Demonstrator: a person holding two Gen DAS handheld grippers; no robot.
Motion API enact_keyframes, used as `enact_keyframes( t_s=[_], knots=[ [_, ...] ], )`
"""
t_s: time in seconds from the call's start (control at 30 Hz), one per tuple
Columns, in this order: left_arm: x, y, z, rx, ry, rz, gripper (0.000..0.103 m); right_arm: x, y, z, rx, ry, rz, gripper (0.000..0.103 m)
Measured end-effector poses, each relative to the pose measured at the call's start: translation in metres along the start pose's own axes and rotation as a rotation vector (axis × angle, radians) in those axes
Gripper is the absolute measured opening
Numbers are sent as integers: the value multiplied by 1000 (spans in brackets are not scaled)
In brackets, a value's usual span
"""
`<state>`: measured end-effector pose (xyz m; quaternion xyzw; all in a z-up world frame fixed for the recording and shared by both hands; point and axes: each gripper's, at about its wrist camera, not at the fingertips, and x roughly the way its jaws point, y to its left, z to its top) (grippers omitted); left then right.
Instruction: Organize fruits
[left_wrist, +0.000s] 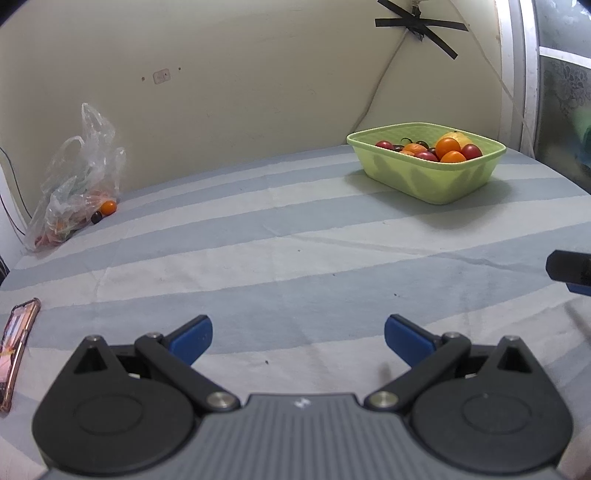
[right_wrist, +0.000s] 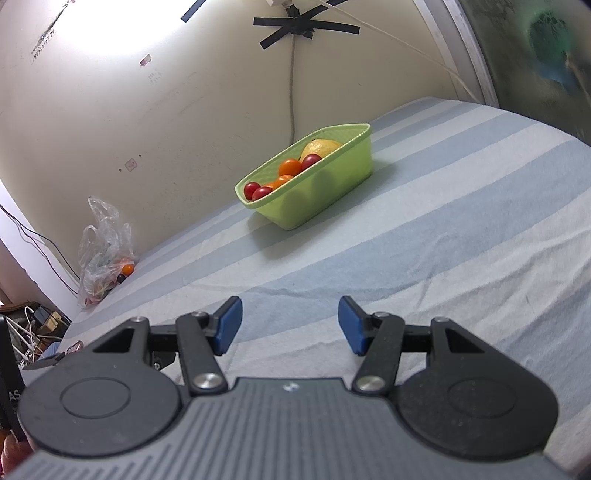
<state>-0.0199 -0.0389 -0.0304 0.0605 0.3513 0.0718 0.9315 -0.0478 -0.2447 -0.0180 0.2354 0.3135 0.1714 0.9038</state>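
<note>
1. Left gripper (left_wrist: 298, 338): jaws spread wide, nothing between the blue pads (left_wrist: 192, 338). It hovered low over the striped bedsheet (left_wrist: 258, 258) near its front edge.
2. Right gripper (right_wrist: 290, 325): jaws parted, somewhat less wide, also empty. Its tip showed at the right margin of the left wrist view, so the two tools sat side by side.
3. Green basket (left_wrist: 436, 184) stood toward the far right corner of the sheet, close to the wall, already holding cherry tomatoes (left_wrist: 471, 150), small oranges (left_wrist: 447, 147) and a yellow fruit (left_wrist: 458, 138).
4. Plastic bag (left_wrist: 74, 192) lay at the far left edge against the wall. One orange fruit (left_wrist: 108, 207) and a dark fruit (left_wrist: 96, 217) rested on the sheet just at the bag's mouth; more colour showed inside, not identifiable.
5. Key relation: loose fruit lay ahead and left of the left jaws, well apart from the basket's long side, which ran along the far right. Judgement: left gripper was the nearer tool for the bag fruit.
6. Phone (left_wrist: 16, 350) lay at the front left edge, clear of that path.
</note>
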Motion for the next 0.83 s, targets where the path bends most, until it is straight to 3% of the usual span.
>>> enact_keyframes(
  t_s=[0.83],
  knots=[
    [1, -5, 2, 7, 23, -86, 103, 1, 1, -3, -4, -4, -10, 60]
  ],
)
